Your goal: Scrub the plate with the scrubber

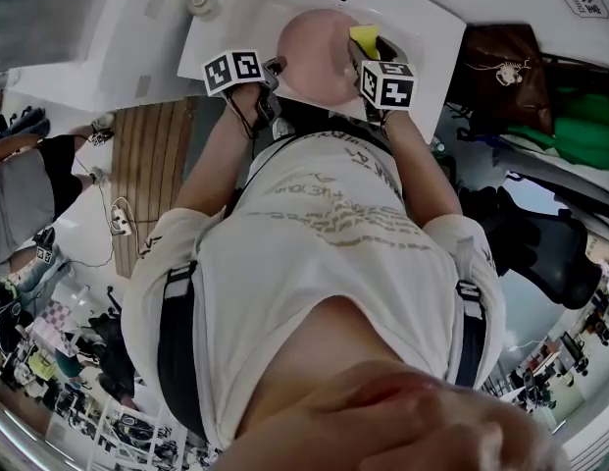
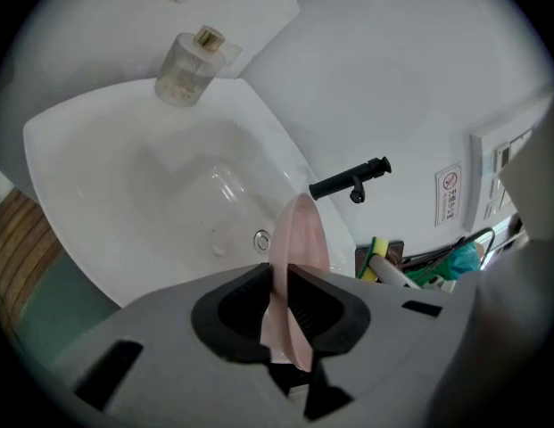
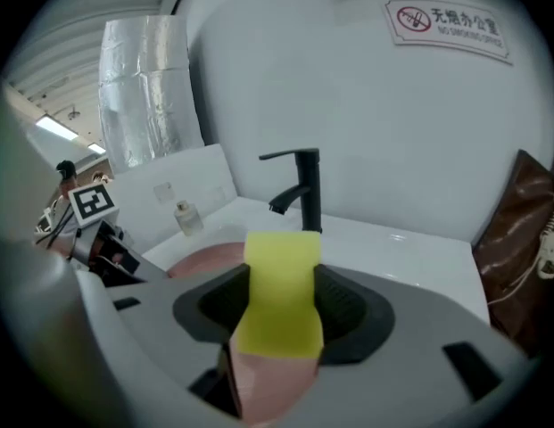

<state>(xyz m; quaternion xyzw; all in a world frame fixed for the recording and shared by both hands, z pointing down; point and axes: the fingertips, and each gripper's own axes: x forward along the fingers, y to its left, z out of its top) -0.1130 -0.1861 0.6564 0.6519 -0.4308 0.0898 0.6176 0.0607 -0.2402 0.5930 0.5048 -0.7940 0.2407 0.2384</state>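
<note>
- The left gripper point(image 2: 281, 300) is clamped on the rim of the plate point(image 2: 300, 234), which stands edge-on between the dark pads at the lower centre of the left gripper view, above the white sink point(image 2: 107, 168)
- The right gripper point(image 3: 278, 315) is closed on the yellow scrubber point(image 3: 281, 270), which sits at the lower centre of its view
- At the top centre of the head view, the scrubber lies at the plate's right edge; actual contact cannot be told
- The rim hold is narrow, so a hard push could twist the plate: keep the clamp firm, lay the scrubber flat, stroke lightly across the face, and stay clear of the black tap point(image 3: 303, 185)
- The plate is pale pink, round, smooth and thin-rimmed; no dirt can be made out on it
</note>
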